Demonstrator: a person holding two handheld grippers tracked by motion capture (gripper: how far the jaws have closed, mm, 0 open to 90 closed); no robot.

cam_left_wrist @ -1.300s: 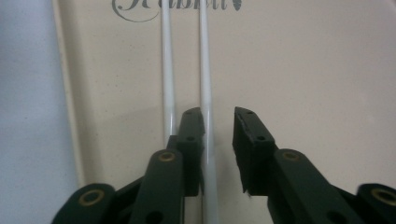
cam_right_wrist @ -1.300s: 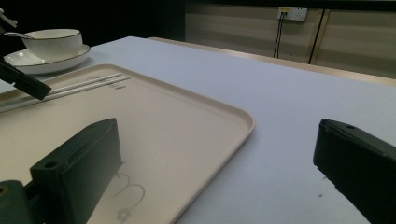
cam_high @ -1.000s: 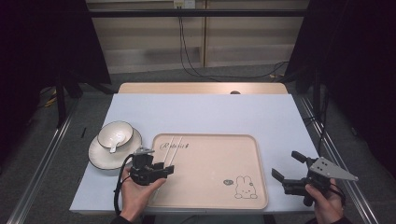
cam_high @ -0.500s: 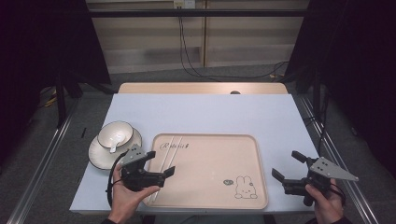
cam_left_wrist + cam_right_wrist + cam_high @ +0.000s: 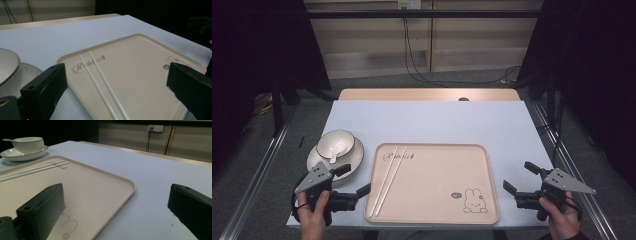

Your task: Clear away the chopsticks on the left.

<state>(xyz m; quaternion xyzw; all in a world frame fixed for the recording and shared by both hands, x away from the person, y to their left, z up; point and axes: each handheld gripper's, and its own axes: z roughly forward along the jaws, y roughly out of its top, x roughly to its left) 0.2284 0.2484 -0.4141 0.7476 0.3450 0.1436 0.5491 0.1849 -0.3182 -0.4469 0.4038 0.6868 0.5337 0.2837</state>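
Left gripper [image 5: 353, 181] sits off the tray's [image 5: 492, 200] left edge, near the table's [image 5: 437, 120] front-left corner. Its jaws have just been opening and now stand spread wide with nothing between them. One jaw tip lies close to the tray's left rim, the other close to the plate [image 5: 314, 157]; whether either touches cannot be told from the high view.

The chopsticks [image 5: 387, 179] lie on the tray — a pale pair, side by side, running from the printed script near the far-left corner down toward the front-left corner. In the left gripper view the chopsticks [image 5: 102, 85] pass between the two black jaws but lie apart from both.

The bowl [image 5: 336, 142] stands on the plate, just left of the tray, with a spoon [image 5: 333, 156] resting in it. The gap between plate and tray is narrow.

Right gripper [image 5: 521, 179] is held off the tray's right edge, near the table's front-right edge. Its jaws are spread, nothing between them. In the right gripper view the tray's [image 5: 125, 182] rounded corner lies between the jaws, with bare table on the right.

Open room: the whole far half of the table is bare — the tray's middle and right part carry only a printed rabbit [image 5: 474, 200].
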